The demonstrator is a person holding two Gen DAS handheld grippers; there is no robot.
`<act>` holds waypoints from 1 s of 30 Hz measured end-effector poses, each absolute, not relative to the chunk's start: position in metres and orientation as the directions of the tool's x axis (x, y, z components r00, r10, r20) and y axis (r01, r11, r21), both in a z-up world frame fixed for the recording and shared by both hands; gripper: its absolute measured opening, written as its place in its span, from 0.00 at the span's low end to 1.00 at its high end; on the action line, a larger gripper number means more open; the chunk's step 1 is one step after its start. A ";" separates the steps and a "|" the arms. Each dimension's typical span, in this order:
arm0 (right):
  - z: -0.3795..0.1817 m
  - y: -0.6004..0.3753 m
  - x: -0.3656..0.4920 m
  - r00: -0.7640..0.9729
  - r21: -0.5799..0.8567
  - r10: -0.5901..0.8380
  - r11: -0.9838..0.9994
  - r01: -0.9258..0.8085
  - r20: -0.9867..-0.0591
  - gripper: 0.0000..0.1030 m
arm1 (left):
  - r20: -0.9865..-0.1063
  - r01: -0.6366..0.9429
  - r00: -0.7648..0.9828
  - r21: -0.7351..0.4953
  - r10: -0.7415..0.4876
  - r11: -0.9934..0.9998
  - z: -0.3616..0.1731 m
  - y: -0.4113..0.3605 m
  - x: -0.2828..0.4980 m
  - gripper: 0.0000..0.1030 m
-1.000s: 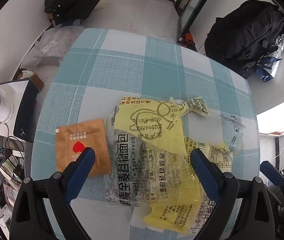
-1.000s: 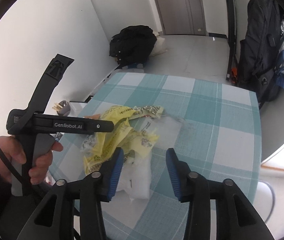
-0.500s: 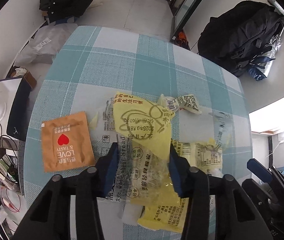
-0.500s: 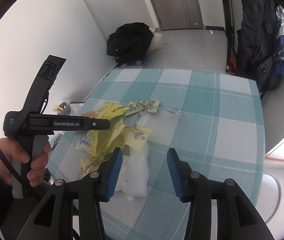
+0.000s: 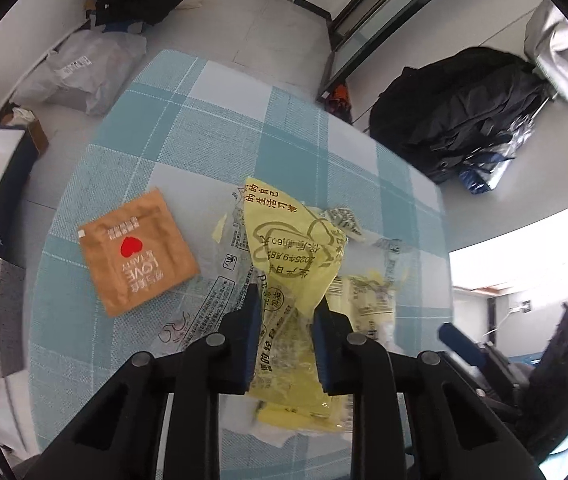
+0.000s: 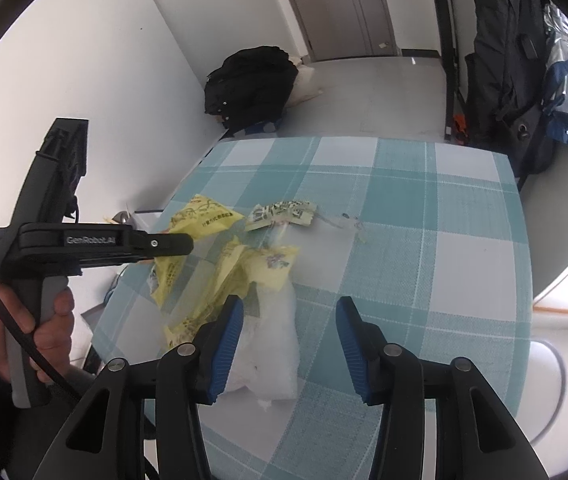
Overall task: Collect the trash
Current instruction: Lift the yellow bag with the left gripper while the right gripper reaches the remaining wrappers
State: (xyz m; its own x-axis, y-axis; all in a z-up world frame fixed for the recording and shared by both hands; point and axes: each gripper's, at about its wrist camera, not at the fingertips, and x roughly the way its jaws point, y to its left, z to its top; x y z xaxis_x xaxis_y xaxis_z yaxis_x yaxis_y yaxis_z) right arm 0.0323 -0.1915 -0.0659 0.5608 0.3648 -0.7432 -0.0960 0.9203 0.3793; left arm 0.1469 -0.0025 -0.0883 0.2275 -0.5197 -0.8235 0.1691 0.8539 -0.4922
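Left gripper (image 5: 289,312): jaws closing, pinching yellow wrapper (image 5: 290,248) over the checked table (image 5: 220,136). Brown sachet (image 5: 138,252) just left. Right gripper (image 6: 289,344): jaws spread, opening, empty, beside white bag (image 6: 272,340).

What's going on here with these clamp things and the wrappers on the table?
A person is clearing trash off a checked table with a hand-held gripper in each hand. The left gripper is closing its jaws on a crumpled yellow wrapper, which sits between the blue pads. The right gripper hovers above the table beside a clear plastic bag, its jaws opening with nothing between them. A brown sachet with a red heart lies flat nearby, untouched.
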 end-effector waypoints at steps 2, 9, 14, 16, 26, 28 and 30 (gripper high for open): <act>-0.067 -0.191 0.033 0.559 0.383 0.364 0.919 -0.089 -0.745 0.49 | -0.800 0.162 0.221 -0.533 -0.557 0.830 -0.086 0.001 0.147 0.18; -0.070 -0.191 0.032 0.553 0.404 0.372 0.912 -0.070 -0.745 0.50 | -0.713 0.179 0.218 -0.642 -0.666 0.746 -0.072 0.008 0.144 0.18; -0.072 -0.192 0.033 0.547 0.432 0.384 0.901 -0.044 -0.744 0.52 | -0.654 0.176 0.213 -0.705 -0.726 0.687 -0.066 0.016 0.144 0.18; -0.071 -0.192 0.034 0.548 0.450 0.396 0.892 -0.041 -0.737 0.52 | -0.628 0.168 0.214 -0.731 -0.749 0.661 -0.064 0.020 0.145 0.18; -0.073 -0.178 0.063 0.508 0.475 0.439 0.878 -0.064 -0.741 0.63 | -0.580 0.187 0.266 -0.752 -0.770 0.632 -0.046 0.038 0.141 0.18; -0.077 -0.175 0.070 0.493 0.485 0.447 0.873 -0.056 -0.746 0.66 | -0.580 0.188 0.272 -0.750 -0.768 0.634 -0.045 0.040 0.142 0.18; -0.084 -0.171 0.080 0.470 0.497 0.459 0.866 -0.049 -0.754 0.66 | -0.579 0.187 0.275 -0.751 -0.768 0.633 -0.045 0.043 0.142 0.18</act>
